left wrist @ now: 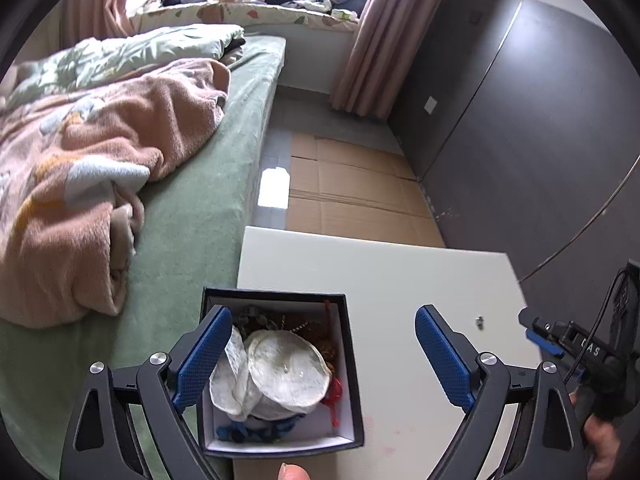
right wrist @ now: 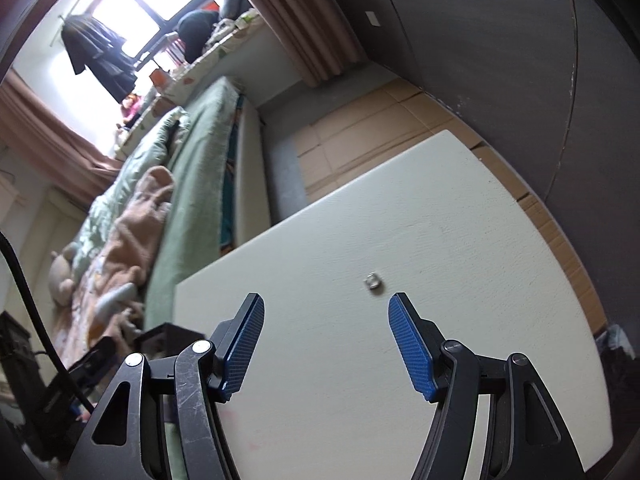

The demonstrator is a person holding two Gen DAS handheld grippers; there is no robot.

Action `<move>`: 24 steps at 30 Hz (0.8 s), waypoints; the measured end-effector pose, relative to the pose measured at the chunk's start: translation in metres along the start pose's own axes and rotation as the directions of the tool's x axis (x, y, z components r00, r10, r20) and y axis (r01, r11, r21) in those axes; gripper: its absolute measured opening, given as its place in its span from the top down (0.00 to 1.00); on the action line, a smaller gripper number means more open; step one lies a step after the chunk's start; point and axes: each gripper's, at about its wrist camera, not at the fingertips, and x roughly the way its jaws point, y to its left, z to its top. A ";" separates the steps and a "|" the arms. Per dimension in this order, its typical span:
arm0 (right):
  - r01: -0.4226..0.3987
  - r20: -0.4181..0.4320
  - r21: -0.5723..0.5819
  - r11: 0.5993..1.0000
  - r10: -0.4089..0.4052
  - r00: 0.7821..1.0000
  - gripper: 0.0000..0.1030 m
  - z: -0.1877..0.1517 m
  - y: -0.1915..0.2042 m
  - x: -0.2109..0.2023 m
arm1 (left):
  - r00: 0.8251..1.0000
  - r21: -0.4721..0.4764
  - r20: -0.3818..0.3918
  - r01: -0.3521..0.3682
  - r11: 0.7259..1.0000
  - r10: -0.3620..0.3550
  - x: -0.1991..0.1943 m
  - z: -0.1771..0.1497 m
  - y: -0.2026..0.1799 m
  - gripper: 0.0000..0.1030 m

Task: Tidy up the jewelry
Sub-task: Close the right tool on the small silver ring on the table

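Right wrist view: the right gripper (right wrist: 326,344) has its blue fingers spread wide and holds nothing. A small silver ring (right wrist: 373,281) lies on the white table (right wrist: 460,240), just past the fingertips and a bit toward the right finger. Nothing sits between them. In the left wrist view, the left gripper (left wrist: 324,356) is wide apart too, holding nothing. A dark open box (left wrist: 280,446) full of jewelry and white shells sits under its left finger, at the table's edge beside the green bed (left wrist: 192,220). The ring lies off to the right.
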 end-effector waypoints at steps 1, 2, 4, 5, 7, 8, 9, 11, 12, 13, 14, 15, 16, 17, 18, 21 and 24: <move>0.010 -0.004 -0.006 1.000 -0.010 1.000 0.43 0.002 -0.001 0.002 | 1.000 0.014 -0.003 -0.009 1.000 0.009 0.003 0.000 -0.002 0.10; 0.026 -0.010 -0.019 0.999 -0.027 1.000 0.44 0.004 -0.001 0.006 | 1.000 0.025 -0.008 -0.016 1.000 0.016 0.005 0.001 -0.003 0.10; 0.063 -0.025 -0.055 0.996 -0.065 0.998 0.48 0.007 0.000 0.014 | 0.999 0.048 -0.021 -0.028 0.998 0.029 0.011 0.001 -0.006 0.09; 0.076 -0.036 -0.070 0.995 -0.078 0.996 0.49 0.008 0.000 0.019 | 0.999 0.059 -0.026 -0.032 0.998 0.034 0.013 0.002 -0.007 0.09; 0.084 -0.059 -0.089 0.992 -0.089 0.994 0.57 0.010 0.000 0.028 | 0.999 0.071 -0.033 -0.039 0.997 0.041 0.017 0.003 -0.007 0.10; 0.093 -0.074 -0.103 0.990 -0.101 0.992 0.59 0.011 0.000 0.034 | 0.998 0.072 -0.036 -0.039 0.997 0.042 0.018 0.004 -0.007 0.10; 0.102 -0.083 -0.114 0.988 -0.112 0.990 0.63 0.011 0.000 0.038 | 0.998 0.071 -0.039 -0.037 0.997 0.040 0.020 0.004 -0.006 0.09; 0.126 -0.094 -0.136 0.983 -0.139 0.986 0.63 0.011 -0.001 0.045 | 0.998 0.069 -0.045 -0.035 0.997 0.038 0.023 0.006 -0.005 0.09; 0.136 -0.097 -0.148 0.980 -0.151 0.984 0.63 0.012 -0.001 0.048 | 0.998 0.067 -0.048 -0.034 0.997 0.038 0.024 0.007 -0.004 0.09; 0.146 -0.100 -0.159 0.976 -0.163 0.982 0.63 0.012 -0.001 0.051 | 0.998 0.065 -0.051 -0.036 0.997 0.039 0.026 0.009 -0.003 0.09; 0.153 -0.103 -0.167 0.974 -0.171 0.980 0.63 0.013 -0.001 0.053 | 0.998 0.064 -0.053 -0.037 0.997 0.041 0.026 0.010 -0.002 0.10; 0.158 -0.104 -0.173 0.972 -0.177 0.979 0.63 0.015 -0.001 0.055 | 0.998 0.061 -0.056 -0.039 0.997 0.042 0.028 0.011 -0.001 0.10; 0.163 -0.104 -0.180 0.970 -0.184 0.978 0.63 0.015 -0.001 0.056 | 0.997 0.056 -0.057 -0.041 0.998 0.044 0.029 0.012 0.001 0.10; 0.169 -0.104 -0.189 0.967 -0.191 0.976 0.63 0.015 0.000 0.058 | 0.997 0.051 -0.058 -0.042 0.998 0.045 0.030 0.013 0.002 0.10; 0.175 -0.106 -0.197 0.965 -0.198 0.974 0.63 0.015 -0.001 0.061 | 0.997 0.043 -0.058 -0.042 0.998 0.044 0.031 0.014 0.003 0.10; 0.198 -0.113 -0.220 0.955 -0.227 0.967 0.64 0.013 0.002 0.069 | 0.997 0.021 -0.060 -0.039 0.999 0.040 0.032 0.016 0.007 0.10; 0.248 -0.091 -0.268 0.931 -0.280 0.956 0.70 0.011 0.008 0.075 | 0.997 0.007 -0.062 -0.041 0.999 0.041 0.032 0.018 0.011 0.09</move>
